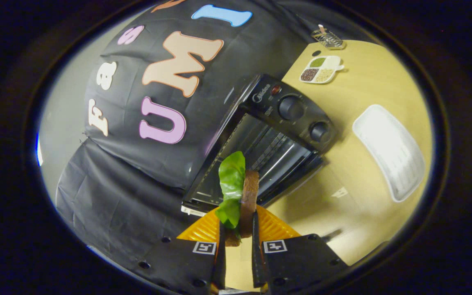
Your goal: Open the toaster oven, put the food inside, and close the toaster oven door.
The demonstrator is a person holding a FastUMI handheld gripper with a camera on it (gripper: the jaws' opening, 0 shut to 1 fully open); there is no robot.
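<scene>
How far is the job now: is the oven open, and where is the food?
Done: the toaster oven door looks open, its racks showing. In hand: the hand-held gripper is shut on the sandwich of bread and lettuce, just before the oven's opening. Left: place the sandwich inside, then close the door.

Toaster oven (260,143): black glossy casing, shiny metal rack inside. Desk (367,82) beside it: smooth pale wood look, matt. White tray (389,151) right of oven: glossy, ribbed plastic look. Tool (238,241) clamps food (242,192): smooth shiny leaf, rough brown slice.
</scene>
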